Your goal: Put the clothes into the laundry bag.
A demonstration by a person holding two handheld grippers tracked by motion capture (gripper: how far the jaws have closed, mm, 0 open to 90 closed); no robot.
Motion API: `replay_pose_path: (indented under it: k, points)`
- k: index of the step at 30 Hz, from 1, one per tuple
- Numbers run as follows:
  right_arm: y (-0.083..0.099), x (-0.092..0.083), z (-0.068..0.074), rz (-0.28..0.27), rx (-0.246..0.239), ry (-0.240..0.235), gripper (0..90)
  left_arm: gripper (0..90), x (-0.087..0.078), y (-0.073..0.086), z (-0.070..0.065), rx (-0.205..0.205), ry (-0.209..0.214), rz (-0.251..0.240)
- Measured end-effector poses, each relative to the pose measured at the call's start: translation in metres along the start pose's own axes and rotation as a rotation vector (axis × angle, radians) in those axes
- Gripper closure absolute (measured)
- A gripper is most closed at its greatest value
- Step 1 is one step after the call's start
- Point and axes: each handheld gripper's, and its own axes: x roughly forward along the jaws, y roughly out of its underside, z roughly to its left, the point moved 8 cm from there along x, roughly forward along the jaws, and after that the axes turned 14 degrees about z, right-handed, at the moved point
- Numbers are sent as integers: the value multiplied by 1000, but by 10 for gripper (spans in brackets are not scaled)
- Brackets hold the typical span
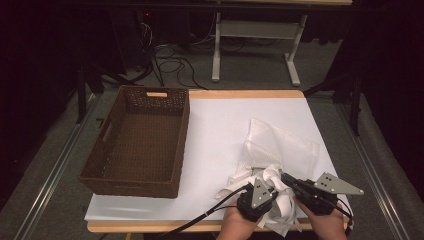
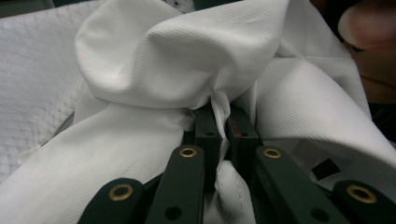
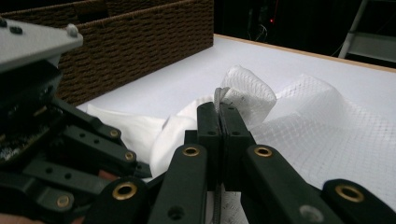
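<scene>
- White cloth point(image 1: 272, 172) lies bunched at the near right of the table point(image 1: 220, 130), its crumpled near end gathered between the two claws and its flatter, mesh-textured part spread farther back and to the right.
- Left claw point(image 1: 265, 186), held in the person's left hand point(image 1: 239, 224) at the table's near edge, has its jaws clamped on a fold of the cloth; in the left gripper view the white fabric point(image 2: 187, 60) is pinched in the thin gap between the black jaws and billows up above them.
- Right claw point(image 1: 286, 179), in the right hand point(image 1: 325, 225) just right of the left one, is also closed on the cloth; the right gripper view shows its jaws pressed together with a thin edge of the netted fabric point(image 3: 250, 93) caught between their tips.
- Both claws sit close beside each other, their tips pointing into the same bunch of fabric, and a black cable point(image 1: 200, 217) trails from the left one toward the near left.
- Farther back on the left of the table stands a brown wicker basket point(image 1: 137, 142), well apart from the cloth, with a handle slot in its far wall.
- Beyond the table's far edge, a white metal frame point(image 1: 255, 45) stands on the grey floor with dark cables point(image 1: 167, 65) lying to its left.
</scene>
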Motion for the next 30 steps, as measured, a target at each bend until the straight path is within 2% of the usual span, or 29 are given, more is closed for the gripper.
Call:
replay_pose_path:
  k: [8, 13, 17, 25, 30]
  points:
    - [-1, 1, -6, -3, 18, 9, 900, 854, -3, 5, -13, 52, 10, 4]
    - [-3, -1, 0, -9, 8, -11, 900, 853, 0, 2, -8, 29, 16, 19]
    - [-4, -3, 5, -19, -4, -23, 900, 852, 1, -5, 1, -12, 2, 39]
    - [-3, -8, 8, -30, -14, -33, 900, 849, 1, -19, 26, -145, -17, 39]
    - [-2, -9, 10, -27, -22, -35, 900, 849, 1, -22, 38, -196, -77, 12]
